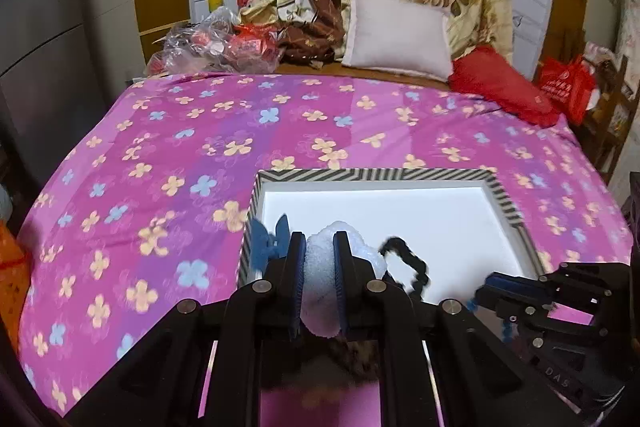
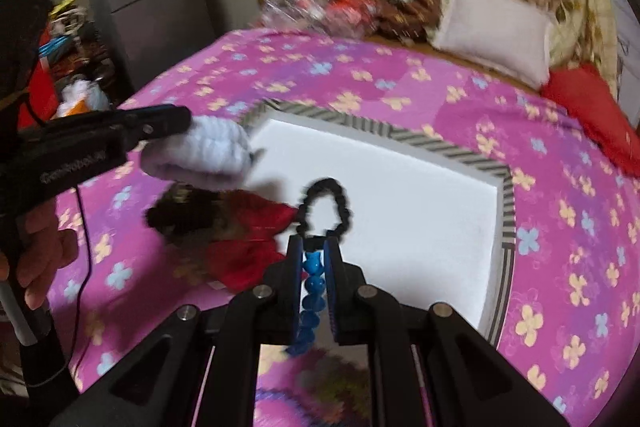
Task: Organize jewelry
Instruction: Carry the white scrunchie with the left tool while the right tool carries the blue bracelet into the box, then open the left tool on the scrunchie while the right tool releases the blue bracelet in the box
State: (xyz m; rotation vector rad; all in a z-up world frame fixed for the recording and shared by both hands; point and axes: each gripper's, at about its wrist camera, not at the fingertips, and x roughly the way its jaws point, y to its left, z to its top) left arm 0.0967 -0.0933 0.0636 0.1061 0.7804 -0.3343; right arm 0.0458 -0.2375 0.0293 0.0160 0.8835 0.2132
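Note:
My left gripper [image 1: 320, 241] is shut on a fluffy pale-blue scrunchie [image 1: 320, 283], held over the near left corner of a white tray with a striped rim [image 1: 504, 195]. The scrunchie also shows in the right wrist view [image 2: 200, 155]. A blue claw clip [image 1: 268, 243] sits at the tray's left edge. My right gripper [image 2: 314, 243] is shut on a blue beaded piece [image 2: 312, 291] joined to a black scrunchie loop [image 2: 326, 205], held over the tray [image 2: 506, 203]. The right gripper shows in the left wrist view [image 1: 492, 287], low right.
The tray lies on a pink flowered bedspread [image 1: 160, 147]. A red and brown cloth item [image 2: 232, 227] lies left of the tray. A white pillow [image 1: 400, 35], a red pillow [image 1: 504, 83], blankets and plastic bags are at the bed's far end.

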